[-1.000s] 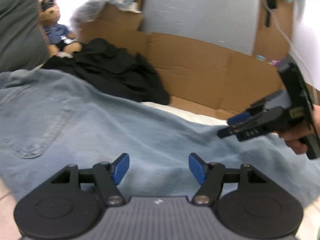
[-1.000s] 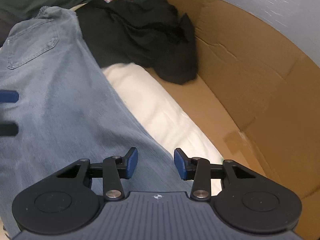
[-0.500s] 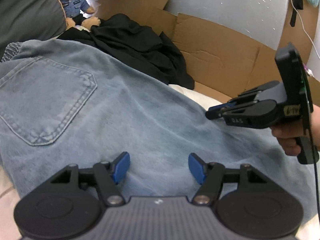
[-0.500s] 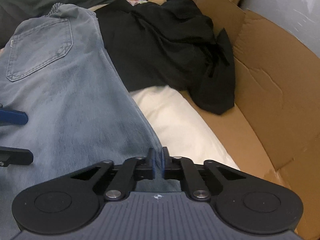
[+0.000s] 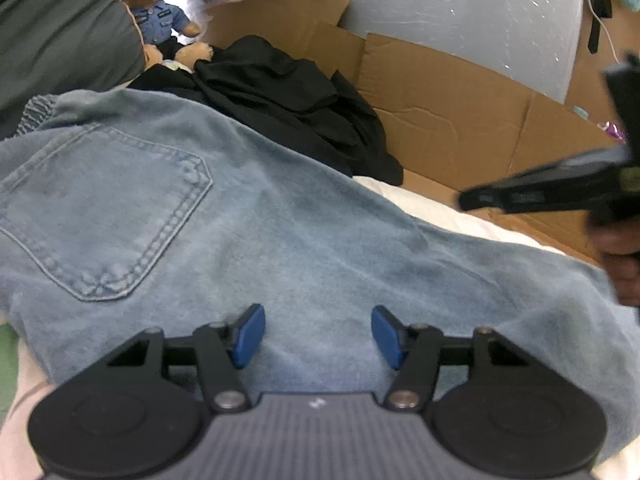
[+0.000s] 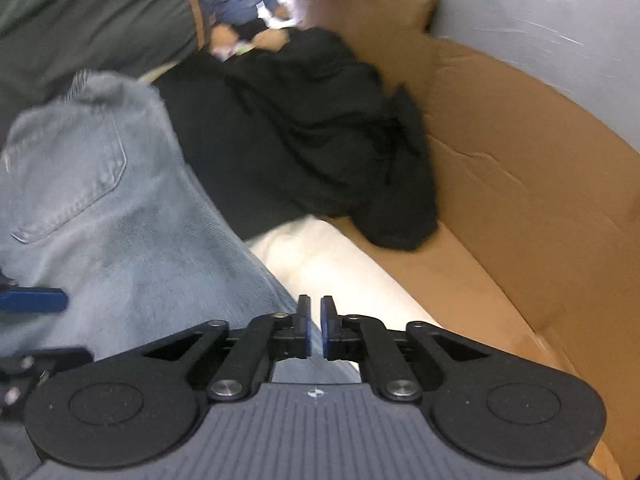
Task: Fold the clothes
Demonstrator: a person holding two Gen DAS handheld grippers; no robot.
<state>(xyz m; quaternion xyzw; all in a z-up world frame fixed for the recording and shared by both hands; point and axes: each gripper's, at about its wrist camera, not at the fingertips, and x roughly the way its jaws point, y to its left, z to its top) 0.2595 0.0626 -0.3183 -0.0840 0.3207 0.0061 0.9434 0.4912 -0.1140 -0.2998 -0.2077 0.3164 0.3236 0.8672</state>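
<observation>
In the left wrist view, the left gripper (image 5: 318, 336) is hovering low over the jeans (image 5: 280, 232) with its blue pads spread wide and nothing between them. The jeans are lying back pocket (image 5: 104, 216) up across the near part of the scene, on a white sheet (image 5: 432, 204), with a black garment (image 5: 296, 100) heaped at the far side against the cardboard wall (image 5: 460, 120). The likely risk: if these pads close on the flat middle of the denim, they may be pinching only the top layer, so a fold would be dragging crooked. The right gripper (image 5: 532, 196) is showing blurred at the far right, so its state is unclear from here.

In the right wrist view, the right gripper (image 6: 316, 332) is clenched on the right edge of the jeans (image 6: 120, 240), a sliver of denim apparently between the pads. That bite is looking thin; heavy denim could be slipping out when lifted. The cloth is pale blue, soft and faintly wrinkled.
</observation>
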